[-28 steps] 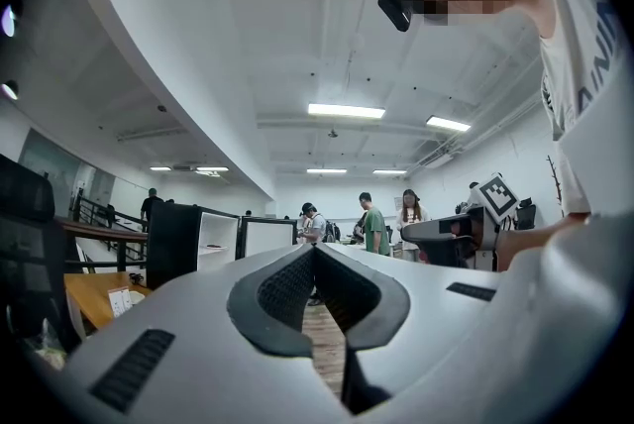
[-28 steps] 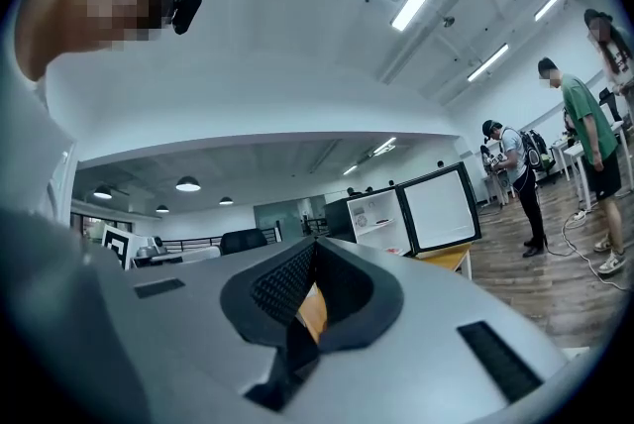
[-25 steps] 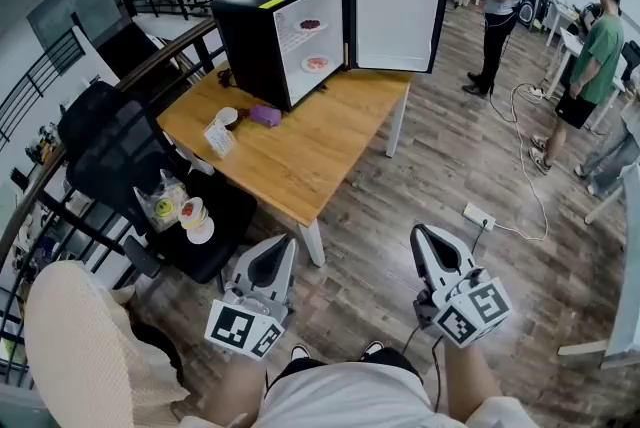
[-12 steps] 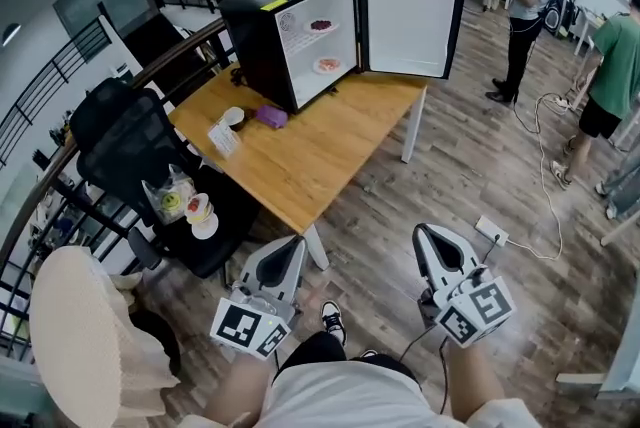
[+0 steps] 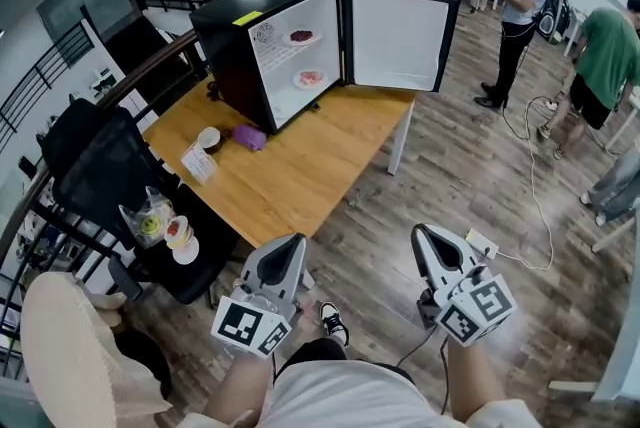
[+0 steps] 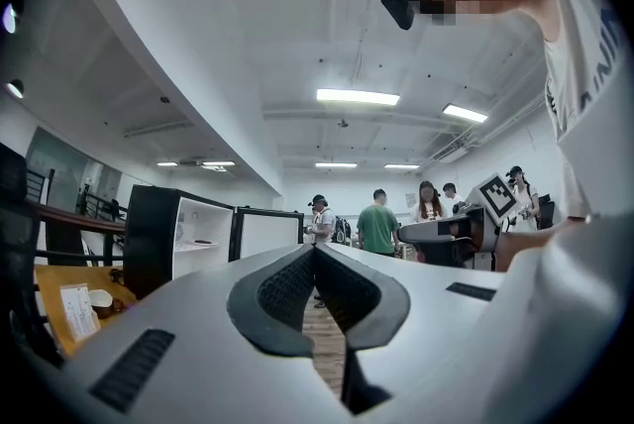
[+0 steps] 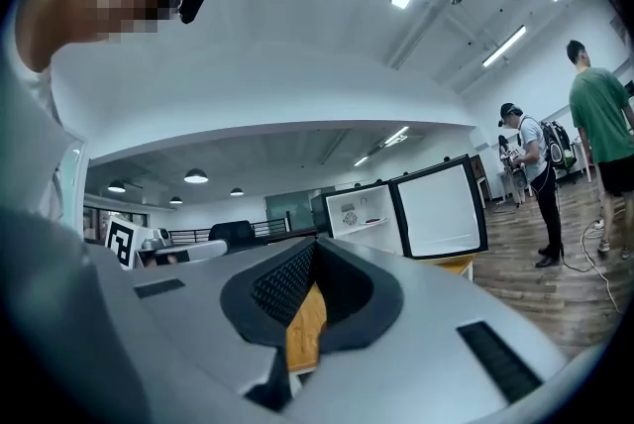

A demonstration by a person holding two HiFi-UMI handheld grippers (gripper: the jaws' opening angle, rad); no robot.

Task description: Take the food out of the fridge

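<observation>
The black mini fridge stands at the far end of the wooden table, its door swung wide open. Inside it, a plate of dark food sits on the upper shelf and a plate of pink food on the lower one. My left gripper and right gripper are held low, well short of the table, both shut and empty. The left gripper view shows the shut left gripper with the fridge far off. In the right gripper view the shut right gripper points level toward the fridge.
On the table lie a purple object, a cup and a card. A black chair with a bag and plates stands at the left by a railing. People stand at the right. A power strip lies on the floor.
Both grippers have moved forward with the person toward the table, whose near corner now lies closer. A shoe has come into view between them. Both jaws stay shut.
</observation>
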